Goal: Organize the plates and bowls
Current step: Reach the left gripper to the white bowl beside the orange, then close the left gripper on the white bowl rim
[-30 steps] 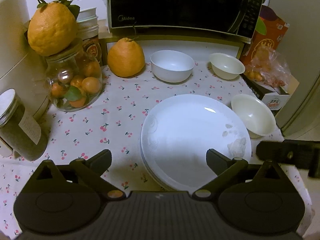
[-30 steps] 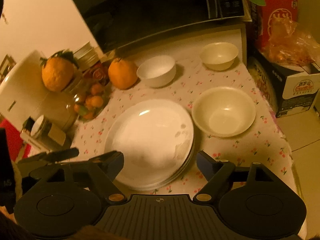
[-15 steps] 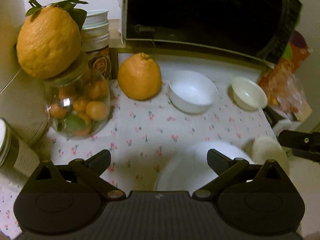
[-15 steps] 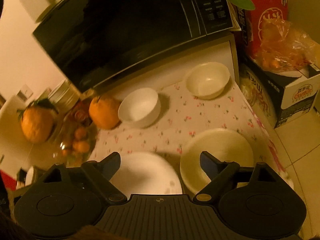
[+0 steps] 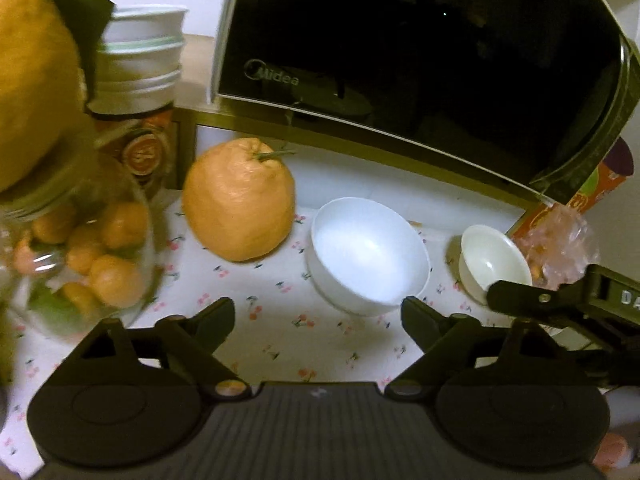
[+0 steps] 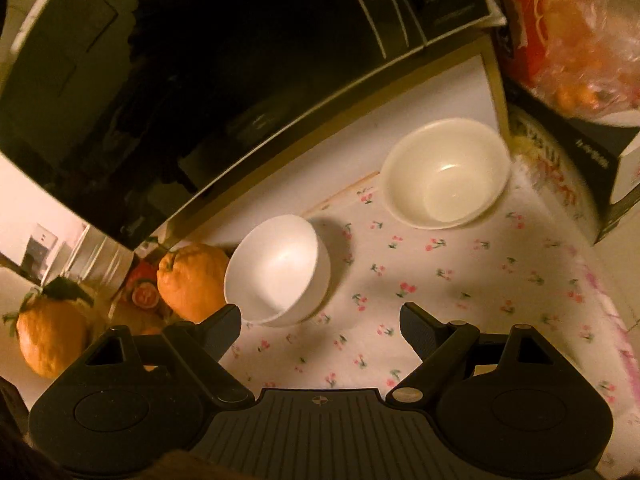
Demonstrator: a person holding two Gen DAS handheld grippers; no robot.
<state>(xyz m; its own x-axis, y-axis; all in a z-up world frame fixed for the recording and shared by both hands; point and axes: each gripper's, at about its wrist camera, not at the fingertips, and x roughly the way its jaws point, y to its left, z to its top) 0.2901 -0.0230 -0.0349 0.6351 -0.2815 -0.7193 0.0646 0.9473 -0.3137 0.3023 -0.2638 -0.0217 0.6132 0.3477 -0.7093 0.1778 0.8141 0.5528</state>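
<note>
A white bowl (image 5: 368, 256) stands on the flowered tablecloth in front of the microwave, with a smaller cream bowl (image 5: 494, 264) to its right. My left gripper (image 5: 318, 314) hovers just short of the white bowl. Its jaws are closing with only cloth between them, and its right fingertip is close to the bowl's near rim. One finger (image 5: 520, 294) of the right gripper reaches in over the cream bowl's near edge. In the right wrist view, the right gripper (image 6: 320, 318) is open and empty. The white bowl (image 6: 276, 268) lies ahead left of it and the cream bowl (image 6: 446, 174) further ahead right.
A black microwave (image 5: 420, 60) overhangs the back of the table. A large orange (image 5: 240, 204) sits left of the white bowl, beside a glass jar of small oranges (image 5: 80, 256). A printed box (image 6: 592, 184) and a bag of fruit (image 6: 588, 60) crowd the right edge.
Both grippers have moved toward the back of the table. The plates and the large cream bowl have dropped out of view, and the two back bowls now look much larger. The left jaws have narrowed a little.
</note>
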